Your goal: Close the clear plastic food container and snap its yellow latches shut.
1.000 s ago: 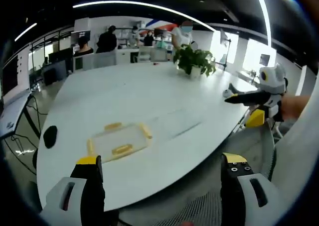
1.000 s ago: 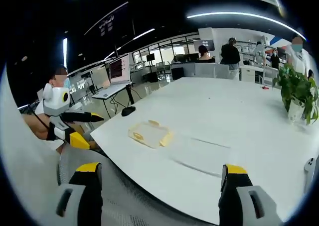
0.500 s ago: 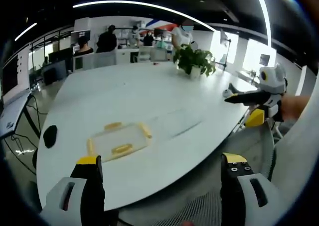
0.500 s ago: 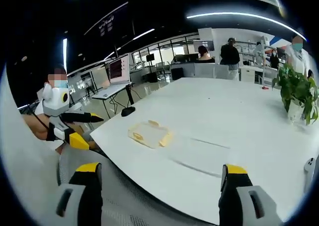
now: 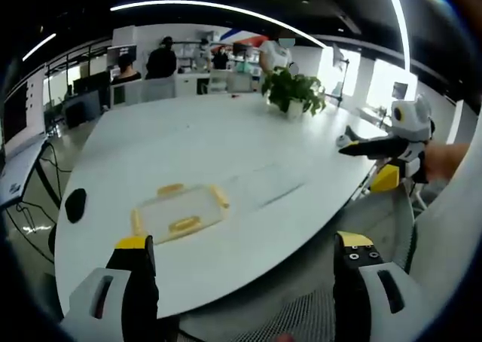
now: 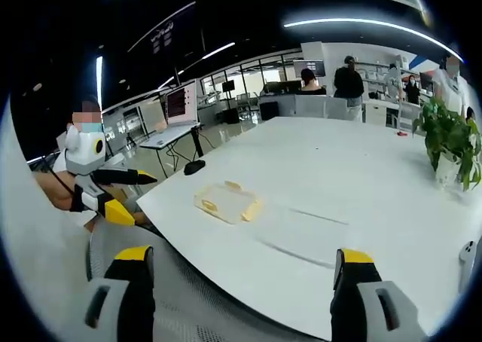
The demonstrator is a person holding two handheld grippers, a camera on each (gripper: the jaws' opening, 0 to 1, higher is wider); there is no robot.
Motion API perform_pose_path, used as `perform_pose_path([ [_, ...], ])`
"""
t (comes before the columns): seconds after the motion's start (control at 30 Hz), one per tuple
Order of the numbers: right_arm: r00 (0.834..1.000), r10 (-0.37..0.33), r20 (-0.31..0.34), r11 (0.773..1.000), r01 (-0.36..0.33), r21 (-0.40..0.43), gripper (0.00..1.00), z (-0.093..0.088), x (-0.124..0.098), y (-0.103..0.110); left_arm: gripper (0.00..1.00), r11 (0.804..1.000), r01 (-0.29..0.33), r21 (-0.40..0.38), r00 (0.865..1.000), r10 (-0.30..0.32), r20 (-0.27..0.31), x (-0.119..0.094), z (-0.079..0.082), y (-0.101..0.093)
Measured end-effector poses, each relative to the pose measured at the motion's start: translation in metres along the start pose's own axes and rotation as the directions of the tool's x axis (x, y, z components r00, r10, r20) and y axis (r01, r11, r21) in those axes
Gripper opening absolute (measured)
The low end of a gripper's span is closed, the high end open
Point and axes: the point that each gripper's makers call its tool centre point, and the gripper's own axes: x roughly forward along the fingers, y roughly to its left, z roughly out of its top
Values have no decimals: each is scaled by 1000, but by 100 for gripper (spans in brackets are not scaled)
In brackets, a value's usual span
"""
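Two grippers are in my hands, both held off the near edge of a wide white table (image 5: 248,138) with a smooth, faintly glossy top and rounded rim. My left gripper (image 5: 245,263) has its jaws spread wide with nothing between them, grey bodies ending in black fingers with yellow tips; my right gripper (image 6: 239,270) is spread the same way and is equally bare. In the left gripper view the right gripper appears again at about three o'clock, off the table's edge, and in the right gripper view the left one sits at about nine o'clock.

The food container (image 5: 179,212) is a shallow, clear plastic rectangle with rounded corners, lying flat on the table near its edge, at about eleven o'clock from my left jaws. In the right gripper view the container (image 6: 227,202) is also at about eleven o'clock. Yellow latches (image 5: 184,224) sit along its sides; I cannot tell whether they are snapped down.

A leafy green plant (image 5: 294,91) in a small white pot stands far across the table at one o'clock. A black mouse-like object (image 5: 75,204) lies off the table at nine o'clock. People stand in the background office.
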Motion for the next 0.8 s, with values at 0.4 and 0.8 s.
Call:
perform_pose_path([
  [0.4, 1000, -2, -7, 1000, 2, -1, 99, 0, 0, -1, 97, 1000, 10, 10, 1000, -10, -10, 2, 1, 2],
  [0.8, 1000, -5, -11, 1000, 5, -3, 99, 2, 1, -2, 97, 1000, 18, 18, 1000, -17, -16, 4, 3, 4],
])
